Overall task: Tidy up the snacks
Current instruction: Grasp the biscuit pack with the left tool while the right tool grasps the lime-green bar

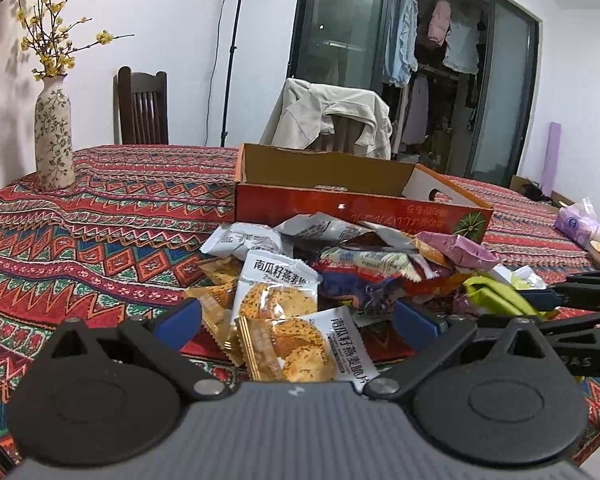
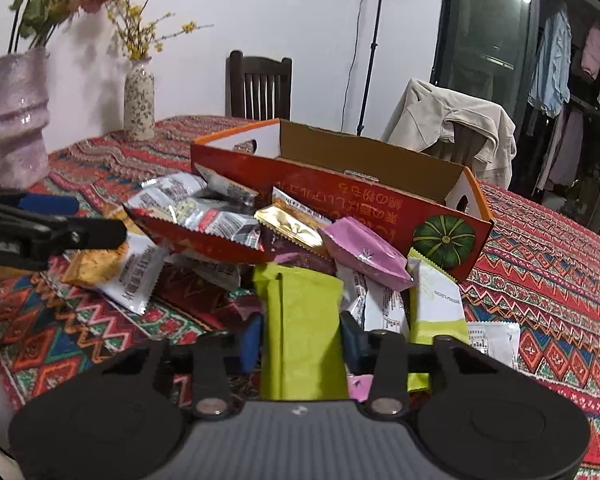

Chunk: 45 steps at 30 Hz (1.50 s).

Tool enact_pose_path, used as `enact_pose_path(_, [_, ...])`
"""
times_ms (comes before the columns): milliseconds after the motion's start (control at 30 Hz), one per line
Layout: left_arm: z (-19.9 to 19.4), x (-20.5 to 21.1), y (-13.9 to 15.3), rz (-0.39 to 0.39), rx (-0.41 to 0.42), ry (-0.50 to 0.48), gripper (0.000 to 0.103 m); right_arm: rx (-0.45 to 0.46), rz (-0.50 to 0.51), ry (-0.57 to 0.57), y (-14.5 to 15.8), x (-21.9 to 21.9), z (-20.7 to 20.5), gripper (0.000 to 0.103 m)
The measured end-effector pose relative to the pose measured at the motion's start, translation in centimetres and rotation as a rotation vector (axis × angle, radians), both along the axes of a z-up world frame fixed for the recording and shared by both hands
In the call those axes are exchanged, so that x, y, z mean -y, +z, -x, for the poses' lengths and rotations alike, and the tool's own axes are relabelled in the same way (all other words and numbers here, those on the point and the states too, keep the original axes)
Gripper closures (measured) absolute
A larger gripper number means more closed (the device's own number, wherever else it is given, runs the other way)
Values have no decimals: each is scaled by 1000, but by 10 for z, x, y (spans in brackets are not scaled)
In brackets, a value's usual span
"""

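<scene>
step: a lime pack [image 2: 300,320] is straddled by the right gripper [image 2: 300,338], pads on both sides; whether it is pinched yet cannot be told.
left gripper [image 1: 296,320]: held wide apart over two oat-crisp packs [image 1: 284,308], nothing gripped.
snacks: piled on the cloth [image 1: 100,216], at 6 o'clock of the box [image 2: 340,196] and touching its front wall.
box: open top; inside not seen.
how: the lime pack is best closed on mid-body, lifted clear of the pink pack [image 2: 364,254] at its 1 o'clock, then carried over the front wall.
risk: slick foil, neighbours likely dragged along.
text: oat-crisp packs read "南瓜籽燕麦脆片"; box print is upside down, only partly readable, with a pumpkin picture.
</scene>
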<state>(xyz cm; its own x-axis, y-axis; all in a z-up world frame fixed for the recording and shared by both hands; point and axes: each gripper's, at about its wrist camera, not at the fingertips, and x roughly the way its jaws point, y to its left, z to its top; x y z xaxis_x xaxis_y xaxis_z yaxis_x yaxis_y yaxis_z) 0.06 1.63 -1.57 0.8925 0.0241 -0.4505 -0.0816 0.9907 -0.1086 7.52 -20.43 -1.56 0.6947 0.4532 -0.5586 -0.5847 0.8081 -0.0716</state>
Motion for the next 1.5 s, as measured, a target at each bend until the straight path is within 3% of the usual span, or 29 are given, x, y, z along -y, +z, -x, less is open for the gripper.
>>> enact_pose_path(333, [-9,11,-4,-47,-62,20,0,15,-141,-71,9,24,8,65])
enact_pose_path(800, [-37,5,4,-128,-90,105,2,10,-185,-82,8,28,8,65])
enact_pose_path(1000, [-51,8,1,-160,-115,78,19,4,-189,-86,7,29,6,65])
enact_pose_path(1233, [-58,7,-9,-183,-154,55,48,-1,-187,-86,8,27,4,65])
enact_pose_path(1500, [-43,-1,2,-132,-98,53,51,2,-194,-86,9,26,3,65])
